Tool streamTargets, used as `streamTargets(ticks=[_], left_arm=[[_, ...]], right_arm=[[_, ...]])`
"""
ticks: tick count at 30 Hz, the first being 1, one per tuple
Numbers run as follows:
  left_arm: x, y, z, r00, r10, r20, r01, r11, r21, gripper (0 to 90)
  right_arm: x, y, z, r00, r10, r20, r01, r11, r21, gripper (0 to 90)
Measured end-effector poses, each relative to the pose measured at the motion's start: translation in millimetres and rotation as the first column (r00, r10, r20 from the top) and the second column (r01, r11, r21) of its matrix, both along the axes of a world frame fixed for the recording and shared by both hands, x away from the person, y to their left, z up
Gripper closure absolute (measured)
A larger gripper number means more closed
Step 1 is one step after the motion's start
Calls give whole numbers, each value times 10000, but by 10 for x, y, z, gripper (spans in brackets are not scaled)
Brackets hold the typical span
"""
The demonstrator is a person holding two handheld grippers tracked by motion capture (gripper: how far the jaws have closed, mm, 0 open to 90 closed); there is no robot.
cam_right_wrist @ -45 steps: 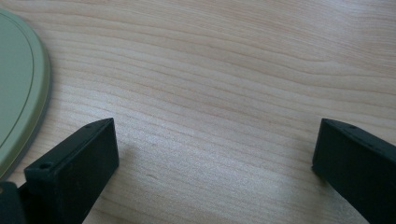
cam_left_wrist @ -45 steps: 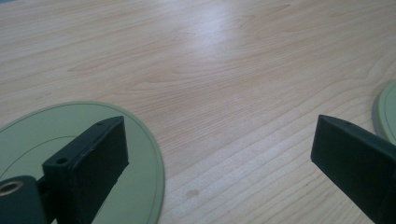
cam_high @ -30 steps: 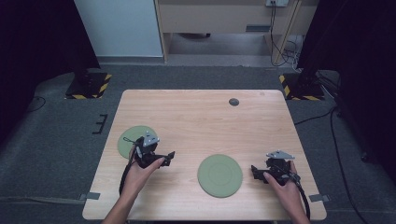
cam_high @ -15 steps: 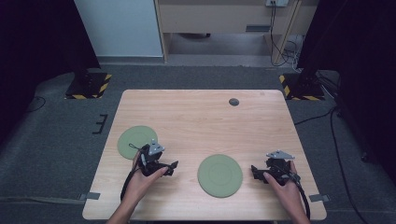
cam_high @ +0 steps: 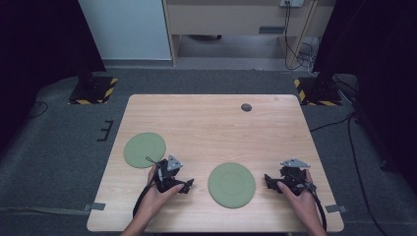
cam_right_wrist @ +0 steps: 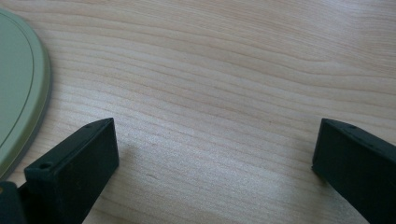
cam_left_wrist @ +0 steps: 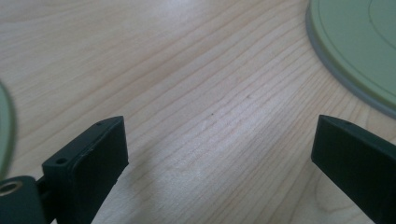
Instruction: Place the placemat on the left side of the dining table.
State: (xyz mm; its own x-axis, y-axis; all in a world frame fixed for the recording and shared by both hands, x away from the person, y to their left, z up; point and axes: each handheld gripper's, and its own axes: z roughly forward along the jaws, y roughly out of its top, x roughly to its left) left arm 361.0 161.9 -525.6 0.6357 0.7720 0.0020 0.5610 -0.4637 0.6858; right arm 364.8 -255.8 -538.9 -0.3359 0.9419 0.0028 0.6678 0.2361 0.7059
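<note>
Two green plates flat on wooden bench (cam_high: 206, 123), both grippers low, jaws spread, holding nothing.

Left gripper (cam_high: 188, 185) sits between far-left plate (cam_high: 144, 149) and centre plate (cam_high: 231, 184), pointing toward the centre one; in the left gripper view that plate's rim (cam_left_wrist: 359, 56) lies ahead at upper right. Right gripper (cam_high: 268, 180) rests just right of centre plate, apart from it; rim (cam_right_wrist: 21, 93) at left in its own view. Small dark disc (cam_high: 246, 107) near far edge.
</note>
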Motion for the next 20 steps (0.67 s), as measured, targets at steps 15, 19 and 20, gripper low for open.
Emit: streamTargets(ticks=[15, 19, 20], left_arm=[[-8, -38, -111, 9997, 244, 97, -243, 9996, -169, 0], [-9, -39, -111, 9996, 270, 95, -268, 9995, -170, 0], [-9, -39, -111, 9996, 270, 95, -268, 9995, -170, 0]], right_arm=[[-6, -1, 0, 10000, 17, 11, -17, 10000, -32, 7], [-12, 3, -1, 10000, 32, 25, -32, 10000, -21, 7], [-13, 4, -1, 10000, 44, 25, -44, 10000, -27, 8]])
